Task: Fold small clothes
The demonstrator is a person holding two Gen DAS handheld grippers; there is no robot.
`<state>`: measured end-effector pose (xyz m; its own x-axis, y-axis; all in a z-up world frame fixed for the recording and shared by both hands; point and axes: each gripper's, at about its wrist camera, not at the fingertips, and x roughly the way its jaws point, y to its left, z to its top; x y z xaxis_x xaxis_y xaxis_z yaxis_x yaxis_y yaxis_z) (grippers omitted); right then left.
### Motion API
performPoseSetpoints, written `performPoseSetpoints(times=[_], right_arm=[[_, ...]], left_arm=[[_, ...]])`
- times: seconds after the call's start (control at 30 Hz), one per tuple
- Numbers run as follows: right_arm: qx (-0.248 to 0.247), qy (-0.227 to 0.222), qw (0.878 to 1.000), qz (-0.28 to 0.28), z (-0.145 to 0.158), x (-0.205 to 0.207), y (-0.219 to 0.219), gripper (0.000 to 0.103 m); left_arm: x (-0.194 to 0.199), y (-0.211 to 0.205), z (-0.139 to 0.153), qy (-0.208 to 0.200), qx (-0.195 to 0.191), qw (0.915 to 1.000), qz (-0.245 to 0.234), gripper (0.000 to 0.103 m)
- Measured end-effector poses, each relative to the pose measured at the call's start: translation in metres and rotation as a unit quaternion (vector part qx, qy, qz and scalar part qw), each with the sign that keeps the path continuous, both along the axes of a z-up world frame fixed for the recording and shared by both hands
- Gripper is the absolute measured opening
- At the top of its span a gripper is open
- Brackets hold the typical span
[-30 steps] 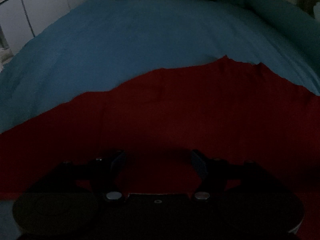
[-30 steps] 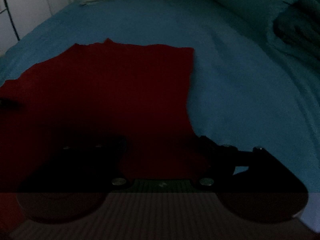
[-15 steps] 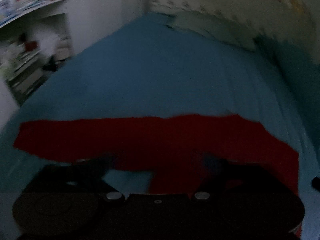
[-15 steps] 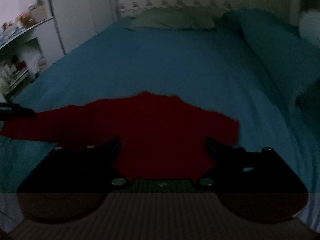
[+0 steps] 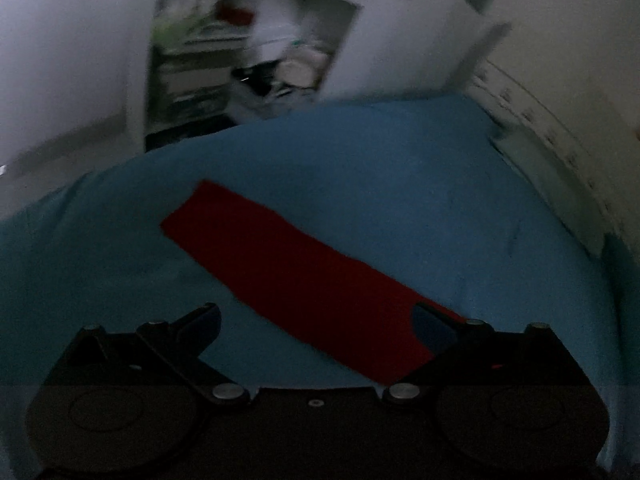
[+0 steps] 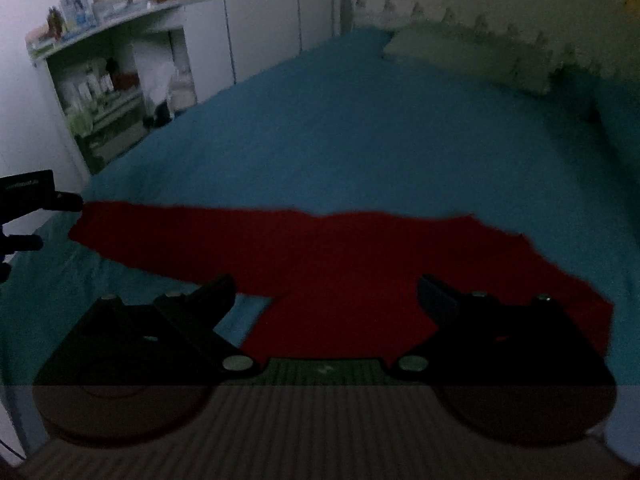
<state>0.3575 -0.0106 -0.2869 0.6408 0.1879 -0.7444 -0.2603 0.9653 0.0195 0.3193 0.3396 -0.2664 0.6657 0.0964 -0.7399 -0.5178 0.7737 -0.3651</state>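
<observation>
A small red long-sleeved top (image 6: 352, 276) lies spread flat on the blue bed sheet (image 6: 360, 140), sleeves out to both sides. In the left wrist view one red sleeve (image 5: 288, 268) runs diagonally from upper left toward the right finger. My left gripper (image 5: 316, 320) is open and empty, above the sleeve; it also shows at the left edge of the right wrist view (image 6: 36, 204), beside the sleeve's cuff. My right gripper (image 6: 326, 292) is open and empty, raised over the top's body.
A white shelf unit (image 6: 112, 92) full of small items stands to the left of the bed, also blurred in the left wrist view (image 5: 240, 60). A pale pillow (image 6: 460, 60) lies at the bed's head by the wall. A blue quilt (image 6: 616, 128) is bunched at the right.
Both grippers have pulled back and risen from close over the red top. The left one has swung left toward the sleeve and the shelf. The whole top is now in the right view.
</observation>
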Motion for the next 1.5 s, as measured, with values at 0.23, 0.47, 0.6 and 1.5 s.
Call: performPoseSetpoints(times=[0.23, 0.47, 0.6, 1.5], right_arm=[[0.008, 0.037, 0.999, -0.016, -0.052, 0.020, 0.064, 0.103], [0.003, 0.050, 0.999, -0.012, -0.076, 0.032, 0.089, 0.103], [-0.002, 0.046, 0.999, -0.013, -0.073, 0.028, 0.083, 0.103], [0.031, 0.013, 0.986, -0.164, -0.045, 0.006, -0.092, 0.103]], left_arm=[[0.027, 0.068, -0.077, 0.015, -0.077, 0.9956, 0.051, 0.070], [0.040, 0.080, -0.095, 0.007, -0.071, 0.9960, 0.055, 0.062], [0.049, 0.081, -0.093, 0.007, -0.052, 0.9972, 0.053, 0.056], [0.081, -0.231, 0.072, -0.162, 0.090, 0.9487, -0.256, 0.007]])
